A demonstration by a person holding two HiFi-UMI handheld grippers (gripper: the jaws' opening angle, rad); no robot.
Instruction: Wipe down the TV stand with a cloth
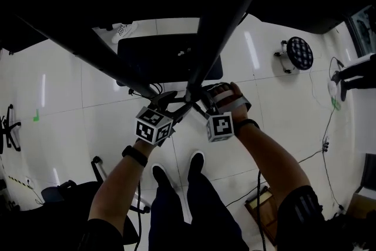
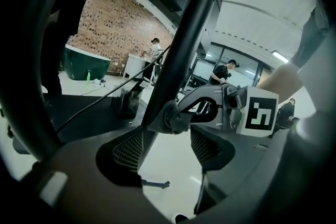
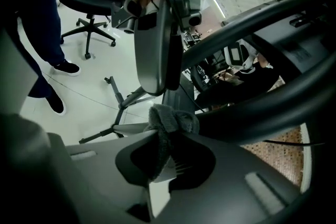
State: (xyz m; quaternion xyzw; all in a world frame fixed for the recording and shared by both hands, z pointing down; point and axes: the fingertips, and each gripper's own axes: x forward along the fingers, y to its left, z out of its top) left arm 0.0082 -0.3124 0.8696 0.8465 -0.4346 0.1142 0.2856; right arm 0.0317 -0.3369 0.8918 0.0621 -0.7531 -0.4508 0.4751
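Observation:
The TV stand is a black frame; its slanted bars cross above a dark base plate on the white floor. My left gripper meets the bars where they join, and my right gripper comes in from the other side. In the left gripper view, the left gripper is open, its jaws straddling a black bar. A grey cloth is pressed against that bar. The right gripper is shut on the grey cloth, which rests against a thick black bar.
My shoes stand just below the grippers. An office chair sits at the lower left, and a round black wheeled object at the upper right. Cables trail over the floor on the right. People stand far off.

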